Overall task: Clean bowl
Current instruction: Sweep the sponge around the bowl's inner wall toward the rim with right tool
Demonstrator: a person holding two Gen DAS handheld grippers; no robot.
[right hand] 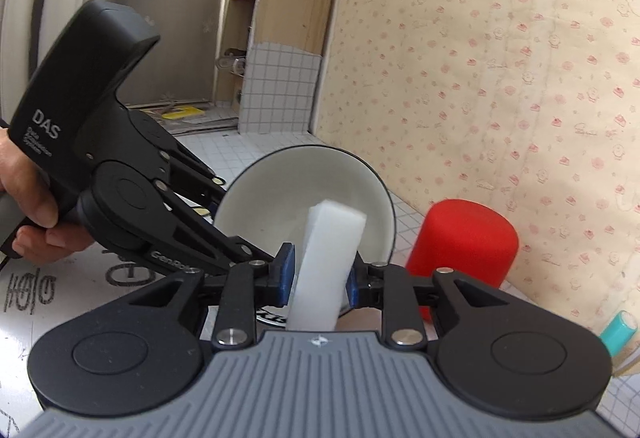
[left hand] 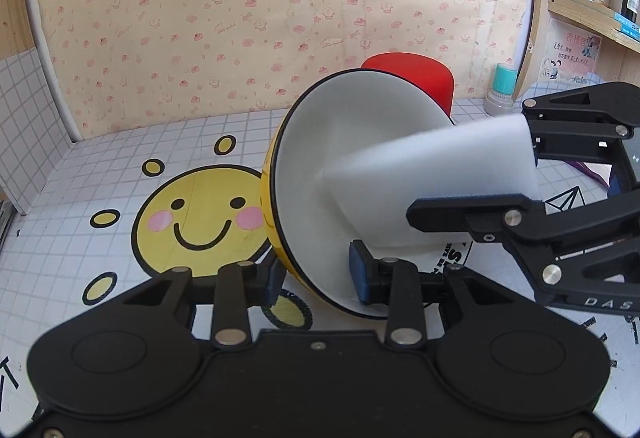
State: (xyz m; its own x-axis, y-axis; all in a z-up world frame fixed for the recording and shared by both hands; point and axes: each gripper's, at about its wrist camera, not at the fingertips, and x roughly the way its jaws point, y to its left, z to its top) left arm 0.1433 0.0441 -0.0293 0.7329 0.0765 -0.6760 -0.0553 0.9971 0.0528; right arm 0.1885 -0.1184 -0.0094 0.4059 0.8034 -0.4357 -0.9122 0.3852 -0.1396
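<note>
A bowl (left hand: pixel 320 158), yellow outside and white inside with a black rim, is tilted on its side with its mouth toward the right. My left gripper (left hand: pixel 318 274) is shut on its lower rim. My right gripper (right hand: pixel 320 278) is shut on a white sponge block (right hand: pixel 326 262), whose far end reaches inside the bowl (right hand: pixel 276 198) and touches the white inner wall. In the left wrist view the sponge (left hand: pixel 432 166) comes in from the right, held by the right gripper (left hand: pixel 532 174).
A red cup (left hand: pixel 416 78) stands upside down right behind the bowl, also in the right wrist view (right hand: pixel 464 242). A teal-capped bottle (left hand: pixel 502 92) stands by the wall. The mat (left hand: pixel 200 214) has a yellow smiley face. Shelves (left hand: pixel 592 18) are at the right.
</note>
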